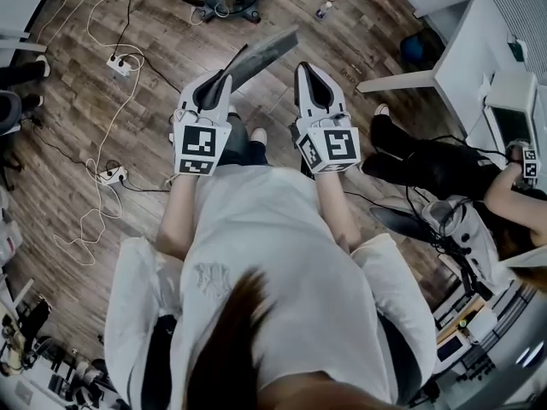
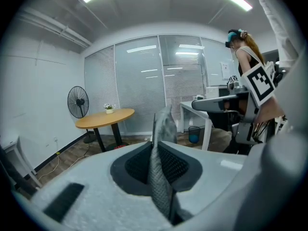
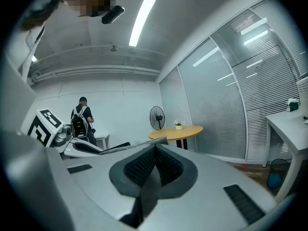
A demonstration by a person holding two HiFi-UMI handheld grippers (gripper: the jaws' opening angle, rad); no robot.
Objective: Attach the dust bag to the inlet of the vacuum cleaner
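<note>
The left claw (image 1: 224, 79) is clenched on one end of the grey dust bag (image 1: 267, 53). The bag projects flat beyond the jaws, above the wooden floor (image 1: 77, 143). The right claw (image 1: 306, 68) is clenched and empty, just beside it. The vacuum cleaner (image 1: 226, 8) stands on the floor, well apart.

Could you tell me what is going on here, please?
A person holds a gripper in each hand. The left gripper is clamped on a grey dust bag, which sticks out ahead of it. The right gripper is shut and empty beside it. What looks like the vacuum cleaner stands on the wooden floor further ahead, so the bag is not attached yet.
</note>
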